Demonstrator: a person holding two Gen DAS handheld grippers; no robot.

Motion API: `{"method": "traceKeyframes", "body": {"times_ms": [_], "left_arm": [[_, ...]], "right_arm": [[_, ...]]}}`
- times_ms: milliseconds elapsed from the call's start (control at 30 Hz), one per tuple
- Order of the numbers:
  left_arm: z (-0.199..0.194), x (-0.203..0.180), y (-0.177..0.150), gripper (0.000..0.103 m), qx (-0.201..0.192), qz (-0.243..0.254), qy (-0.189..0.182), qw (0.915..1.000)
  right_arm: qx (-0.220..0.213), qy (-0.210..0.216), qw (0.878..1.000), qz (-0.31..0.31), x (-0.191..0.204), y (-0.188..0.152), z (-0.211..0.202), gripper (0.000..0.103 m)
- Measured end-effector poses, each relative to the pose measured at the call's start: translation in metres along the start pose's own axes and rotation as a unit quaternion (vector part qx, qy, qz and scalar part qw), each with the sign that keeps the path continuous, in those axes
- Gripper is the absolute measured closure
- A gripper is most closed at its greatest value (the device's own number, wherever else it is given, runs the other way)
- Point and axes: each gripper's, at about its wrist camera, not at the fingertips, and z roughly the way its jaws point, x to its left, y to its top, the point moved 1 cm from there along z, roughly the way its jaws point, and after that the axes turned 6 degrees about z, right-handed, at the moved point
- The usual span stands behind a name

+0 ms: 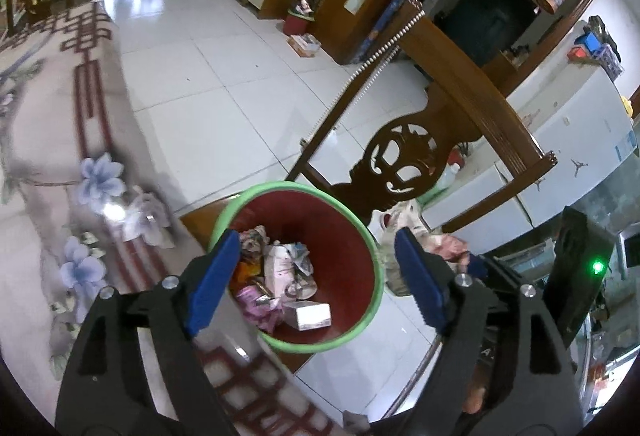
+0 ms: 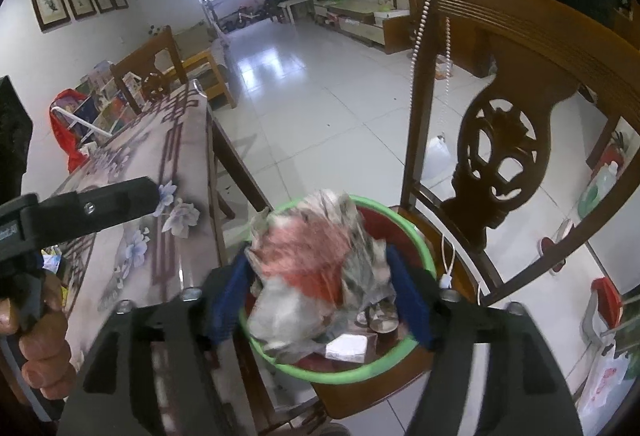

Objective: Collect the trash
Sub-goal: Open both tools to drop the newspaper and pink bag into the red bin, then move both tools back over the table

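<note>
The crumpled red-and-white plastic bag (image 2: pixel 316 276) sits between the right gripper (image 2: pixel 320 296)'s wide blue fingers, above the green-rimmed red bin (image 2: pixel 424 248). The left gripper (image 1: pixel 312 276) gapes empty. Next, I think, drop it in.

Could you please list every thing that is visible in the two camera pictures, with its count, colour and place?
bin: one, red with green rim, on the chair seat beside the table.
trash in bin: several pieces, pink, white and orange, at the bin's bottom.
crumpled bag: one, white, red and grey, over the bin, between the right gripper's open jaws.
chair: one, brown carved wood, holding the bin.
table: one, flowered cloth, left of the bin.
wrapper: one, white, on the table edge.
floor: white tiles, beyond.
left gripper: one, black with blue pads, open above the bin.
right gripper: one, same colours, open.
hand: one, holding the left gripper.
</note>
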Motion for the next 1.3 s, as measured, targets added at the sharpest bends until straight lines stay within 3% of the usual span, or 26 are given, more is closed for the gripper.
{"method": "traceKeyframes", "body": {"times_ms": [133,233,333,700,967,1300], "left_arm": [[-0.024,0.011,-0.006,0.018,-0.027,-0.013,0.017,0.9994],[-0.042,0.024,-0.008,0.017,-0.042,-0.028,0.029,0.9983],[-0.065,0.034,-0.014,0.005,-0.062,-0.037,0.045,0.9964],[-0.131,0.055,-0.065,0.005,-0.091,-0.026,0.111,0.9894],[-0.186,0.077,-0.117,0.005,-0.109,-0.022,0.158,0.9812],[-0.256,0.16,-0.185,0.005,-0.114,-0.095,0.242,0.959]], "right_arm": [[-0.015,-0.002,1.0,-0.006,0.011,0.002,-0.003,0.008],[-0.018,-0.004,1.0,-0.009,0.018,0.004,-0.003,0.008],[-0.014,-0.008,1.0,-0.016,0.024,0.003,0.001,0.008],[-0.013,0.001,0.998,-0.055,0.062,-0.015,-0.008,0.008],[-0.024,0.035,0.992,-0.118,0.133,-0.032,-0.018,0.008],[0.018,0.099,0.972,-0.214,0.237,-0.085,-0.003,0.007]]}}
